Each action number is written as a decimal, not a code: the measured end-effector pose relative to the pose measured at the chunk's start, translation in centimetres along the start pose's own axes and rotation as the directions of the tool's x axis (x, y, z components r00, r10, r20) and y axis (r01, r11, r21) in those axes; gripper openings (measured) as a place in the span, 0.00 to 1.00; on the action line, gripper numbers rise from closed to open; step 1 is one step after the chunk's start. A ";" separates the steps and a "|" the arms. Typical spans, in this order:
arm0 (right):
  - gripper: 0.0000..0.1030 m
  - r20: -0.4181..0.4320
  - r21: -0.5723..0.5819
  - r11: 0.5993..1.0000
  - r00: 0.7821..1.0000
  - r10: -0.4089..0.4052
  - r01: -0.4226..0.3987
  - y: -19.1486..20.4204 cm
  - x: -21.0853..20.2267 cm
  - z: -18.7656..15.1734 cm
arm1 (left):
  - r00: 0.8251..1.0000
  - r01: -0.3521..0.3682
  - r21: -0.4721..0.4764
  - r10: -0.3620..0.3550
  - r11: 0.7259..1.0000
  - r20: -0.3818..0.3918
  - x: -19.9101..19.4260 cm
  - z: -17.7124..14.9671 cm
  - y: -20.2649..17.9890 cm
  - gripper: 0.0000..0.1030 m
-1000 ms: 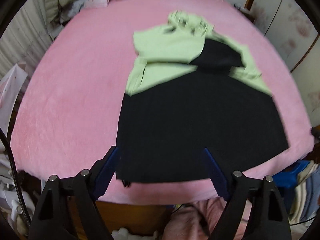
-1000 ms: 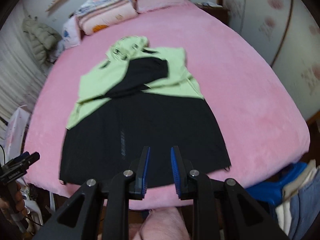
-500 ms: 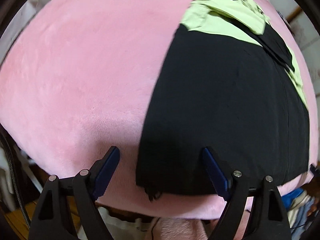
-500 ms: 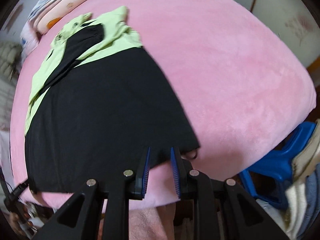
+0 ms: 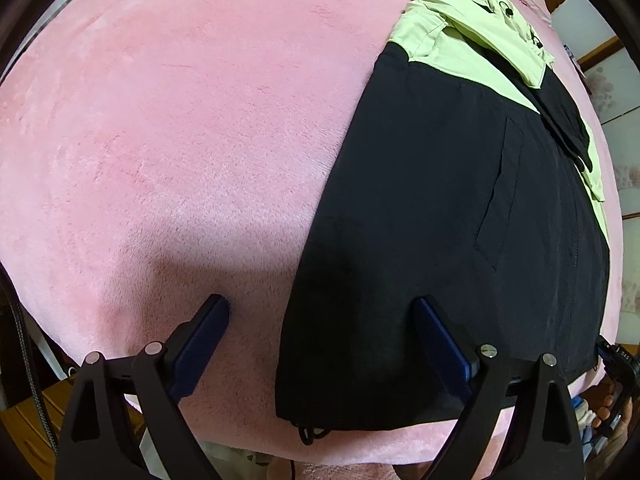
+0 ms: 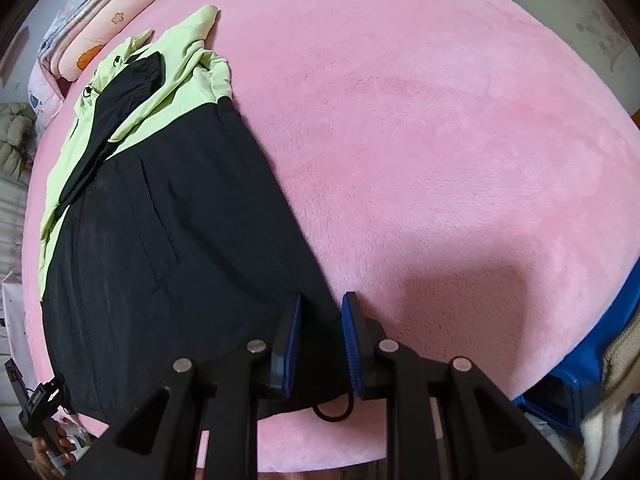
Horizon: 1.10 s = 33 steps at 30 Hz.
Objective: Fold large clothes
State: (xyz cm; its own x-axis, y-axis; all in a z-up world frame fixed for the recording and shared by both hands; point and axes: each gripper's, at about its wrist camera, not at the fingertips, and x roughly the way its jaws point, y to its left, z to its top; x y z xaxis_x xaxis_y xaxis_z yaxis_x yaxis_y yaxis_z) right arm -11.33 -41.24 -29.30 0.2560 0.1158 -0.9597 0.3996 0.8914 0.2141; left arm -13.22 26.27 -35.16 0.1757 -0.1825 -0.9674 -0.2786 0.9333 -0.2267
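A black jacket with a light-green top (image 5: 460, 208) (image 6: 168, 240) lies flat on the pink bed (image 5: 180, 140) (image 6: 420, 140), hem toward me. My left gripper (image 5: 320, 310) hangs low over the hem's left corner. Its jaws are opening wide: one finger stands over the pink cover, the other over black cloth, and neither pad presses on it. My right gripper (image 6: 322, 306) is down at the hem's right corner. Its jaws stand a narrow gap apart, straddling the jacket's side edge without pinching it. A black drawcord loop (image 5: 308, 434) (image 6: 332, 412) sticks out of the hem at each corner.
Folded quilts (image 6: 100, 32) are stacked at the head of the bed, beside a puffy coat (image 6: 12, 136). A blue plastic item (image 6: 600, 360) and piled cloth sit off the bed's right corner. The near bed edge runs just below both grippers.
Both grippers have dropped from high over the bed to the jacket's near hem, left to the left corner, right to the right corner. The left jaws have spread wider.
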 end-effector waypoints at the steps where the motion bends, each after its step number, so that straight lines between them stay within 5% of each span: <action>1: 0.21 -0.004 -0.003 1.000 1.000 0.006 -0.006 -0.1 -0.1 0.0 | 1.000 0.008 0.007 -0.008 1.000 -0.006 -0.1 0.1 0.1 0.91; 9: 0.30 -0.062 -0.005 0.998 0.996 0.068 -0.069 -1.2 0.7 -0.1 | 0.997 0.032 0.070 -0.027 0.997 -0.066 1.6 0.6 -0.2 0.99; 15: 0.31 -0.070 -0.083 0.996 0.997 0.036 -0.042 -0.5 0.5 -0.1 | 0.995 0.027 0.079 -0.019 0.996 -0.097 2.0 0.9 -0.5 1.00; 27: 0.60 -0.107 -0.067 0.993 0.991 0.085 -0.093 -0.6 1.2 -1.2 | 0.994 -0.014 0.069 0.021 0.998 -0.107 3.6 2.6 -0.8 1.00; 29: 0.59 -0.111 -0.074 0.994 0.991 0.075 -0.083 -0.1 1.5 -1.2 | 0.995 -0.021 0.071 0.028 0.997 -0.097 3.5 2.1 -1.3 1.00; 31: 0.39 -0.117 -0.085 0.991 0.989 0.090 -0.100 0.3 1.4 -1.3 | 0.996 -0.025 0.067 0.031 0.997 -0.089 3.2 1.7 -1.5 1.00; 33: 0.28 -0.129 -0.093 0.990 0.987 0.094 -0.106 0.4 1.1 -1.3 | 0.995 -0.027 0.066 0.033 0.997 -0.090 2.8 1.6 -1.7 0.92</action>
State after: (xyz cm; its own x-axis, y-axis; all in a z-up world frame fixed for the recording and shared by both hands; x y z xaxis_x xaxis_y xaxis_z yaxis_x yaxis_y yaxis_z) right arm -12.03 -40.17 -30.54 0.1763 0.2545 -0.9509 0.2869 0.9108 0.2969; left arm -10.74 24.64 -37.32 0.0803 -0.1785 -0.9806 -0.2206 0.9562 -0.1922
